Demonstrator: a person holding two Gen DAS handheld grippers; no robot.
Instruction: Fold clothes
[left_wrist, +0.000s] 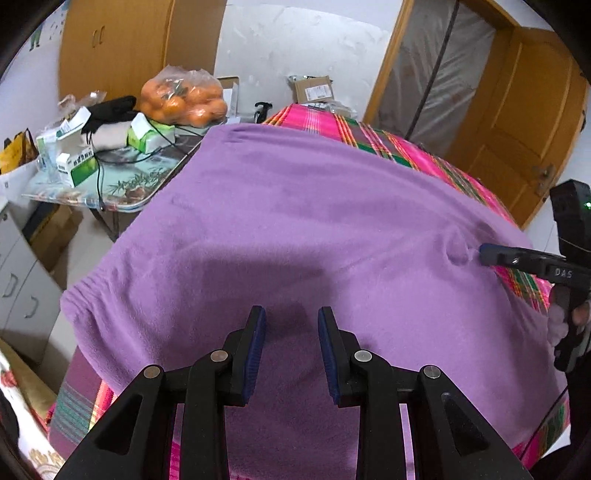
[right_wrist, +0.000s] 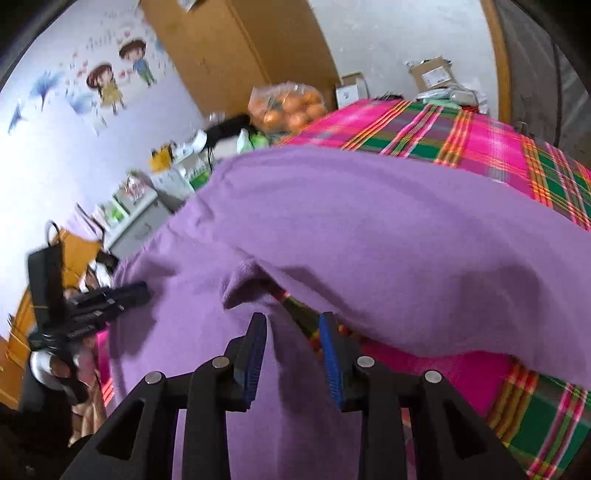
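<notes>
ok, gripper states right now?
Left gripper: open, empty, over the purple garment.
Right gripper: open, nothing pinched, at the garment's edge.

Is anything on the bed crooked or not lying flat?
Yes. The purple garment is not flat: near the right gripper one edge is lifted and bunched, so the plaid sheet shows underneath.

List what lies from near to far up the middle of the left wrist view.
Left gripper → purple garment → pink plaid bedcover → cardboard box by the white wall.
</notes>
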